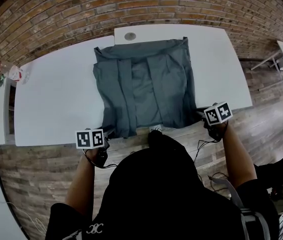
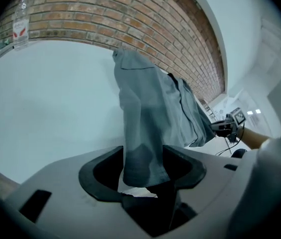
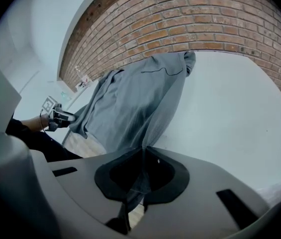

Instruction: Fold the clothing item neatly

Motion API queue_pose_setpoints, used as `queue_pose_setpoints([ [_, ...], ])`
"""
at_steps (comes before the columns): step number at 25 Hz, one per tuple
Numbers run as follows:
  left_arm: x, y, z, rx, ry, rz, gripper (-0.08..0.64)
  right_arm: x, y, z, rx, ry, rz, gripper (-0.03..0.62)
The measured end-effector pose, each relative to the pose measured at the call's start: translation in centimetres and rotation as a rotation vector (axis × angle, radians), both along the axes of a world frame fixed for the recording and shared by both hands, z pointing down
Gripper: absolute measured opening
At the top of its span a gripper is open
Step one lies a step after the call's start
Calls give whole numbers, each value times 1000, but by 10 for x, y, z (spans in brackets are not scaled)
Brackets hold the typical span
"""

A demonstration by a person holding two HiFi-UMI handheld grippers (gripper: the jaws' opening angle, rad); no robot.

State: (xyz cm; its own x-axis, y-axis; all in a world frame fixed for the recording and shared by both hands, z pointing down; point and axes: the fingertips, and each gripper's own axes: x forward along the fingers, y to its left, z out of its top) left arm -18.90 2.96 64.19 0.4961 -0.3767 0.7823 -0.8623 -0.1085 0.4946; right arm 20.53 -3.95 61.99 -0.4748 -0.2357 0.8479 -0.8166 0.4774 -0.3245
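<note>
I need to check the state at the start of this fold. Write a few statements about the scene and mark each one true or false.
1. The grey garment lies on a white table. True.
2. The right gripper is shut on the garment's fabric. True.
3. The left gripper has its jaws pressed tight together. False: they stand apart, with a fold of the garment between them.
4. The wall beyond the table is white tile. False: it is a brick wall.
</note>
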Motion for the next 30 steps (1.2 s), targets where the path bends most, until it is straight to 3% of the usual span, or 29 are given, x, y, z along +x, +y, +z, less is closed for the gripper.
queue_pose_setpoints([
  [1,-3,1,3,-16,-9,-13,245,-1,0,-1,0,-2,-2,23],
  [4,-11,3,4,-36,-10,-49,14,-5,0,-5,-10,-29,-16,23],
  [8,0,4,-16,-42,123,-46,7,-19,7,-22,-21,-143,-66,21],
  [15,41,-19,-124,77,517,-2,6,-78,25,-106,-37,-512,-294,21],
  [20,29,-69,-194,200,627,-41,6,-111,-8,-179,73,-689,-395,21],
  [23,3,-121,-223,278,659,-131,6,-111,-66,-213,169,-759,-310,21],
  [26,-34,-181,-240,343,621,-267,7,-96,-144,-234,259,-777,-161,21],
  [30,-76,-253,-241,409,483,-358,6,-55,-257,-228,351,-631,23,21],
])
